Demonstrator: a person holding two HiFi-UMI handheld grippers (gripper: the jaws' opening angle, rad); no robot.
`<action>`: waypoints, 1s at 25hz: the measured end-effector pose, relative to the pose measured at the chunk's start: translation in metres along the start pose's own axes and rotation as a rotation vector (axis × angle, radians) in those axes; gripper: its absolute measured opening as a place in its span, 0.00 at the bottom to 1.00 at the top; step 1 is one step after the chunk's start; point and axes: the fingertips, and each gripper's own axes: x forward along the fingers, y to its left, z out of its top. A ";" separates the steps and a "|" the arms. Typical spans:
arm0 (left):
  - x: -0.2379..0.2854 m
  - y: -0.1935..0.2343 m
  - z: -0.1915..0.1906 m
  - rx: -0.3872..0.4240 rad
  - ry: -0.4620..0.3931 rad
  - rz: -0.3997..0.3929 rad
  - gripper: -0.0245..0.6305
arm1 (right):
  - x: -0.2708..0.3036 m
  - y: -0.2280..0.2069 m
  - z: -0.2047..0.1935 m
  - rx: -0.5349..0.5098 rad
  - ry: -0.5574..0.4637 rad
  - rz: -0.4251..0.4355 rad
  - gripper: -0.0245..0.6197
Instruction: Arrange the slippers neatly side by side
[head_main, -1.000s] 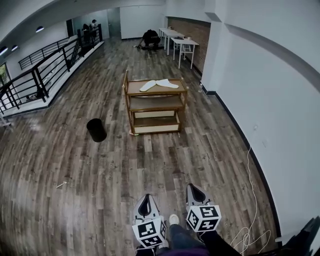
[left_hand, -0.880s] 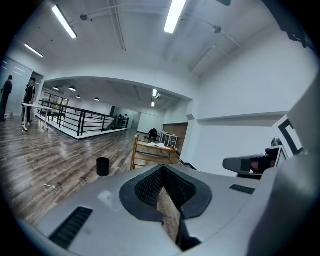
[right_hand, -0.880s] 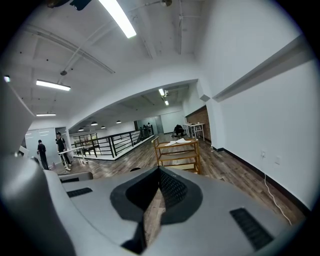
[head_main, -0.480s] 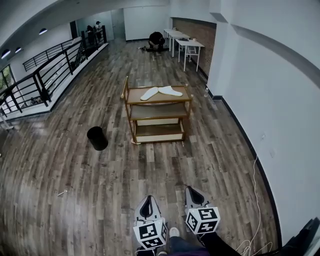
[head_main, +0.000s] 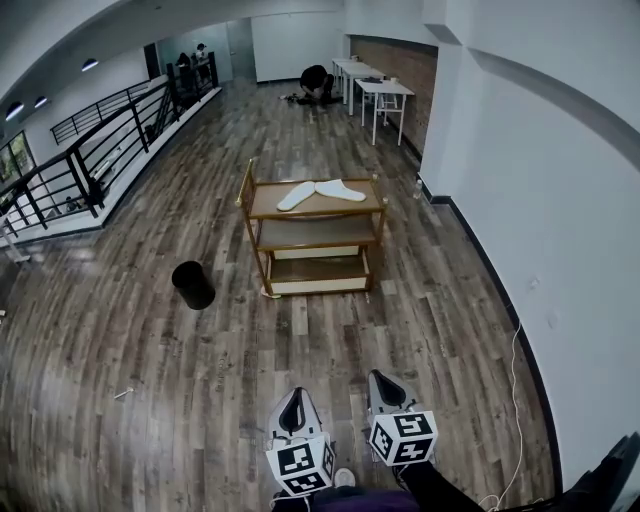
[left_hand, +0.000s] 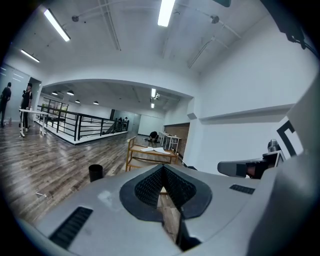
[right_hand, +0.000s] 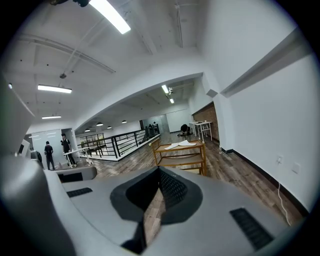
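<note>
Two white slippers lie on the top shelf of a wooden three-shelf cart (head_main: 262, 234) far ahead: the left slipper (head_main: 296, 195) is angled, the right slipper (head_main: 341, 189) lies across, and their toes nearly meet. The pair is small in the left gripper view (left_hand: 153, 149) and in the right gripper view (right_hand: 181, 145). My left gripper (head_main: 292, 399) and right gripper (head_main: 378, 378) are held low near my body, far from the cart. Both are shut with nothing between the jaws.
A black bin (head_main: 192, 285) stands on the wood floor left of the cart. A black railing (head_main: 90, 160) runs along the left. White tables (head_main: 376, 95) and a crouching person (head_main: 318, 82) are at the far end. A white cable (head_main: 515, 400) trails by the right wall.
The view has advanced slightly toward the cart, which now sits a little lower in the head view. Both grippers stay shut and low.
</note>
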 end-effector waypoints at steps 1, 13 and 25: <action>0.003 0.000 0.001 0.001 0.002 0.005 0.04 | 0.003 -0.002 0.001 0.006 0.001 0.003 0.04; 0.049 0.008 0.017 0.023 -0.008 -0.012 0.04 | 0.044 -0.009 0.014 0.026 -0.013 -0.004 0.04; 0.136 0.038 0.038 0.039 0.007 -0.056 0.04 | 0.130 -0.011 0.042 0.023 -0.015 -0.029 0.04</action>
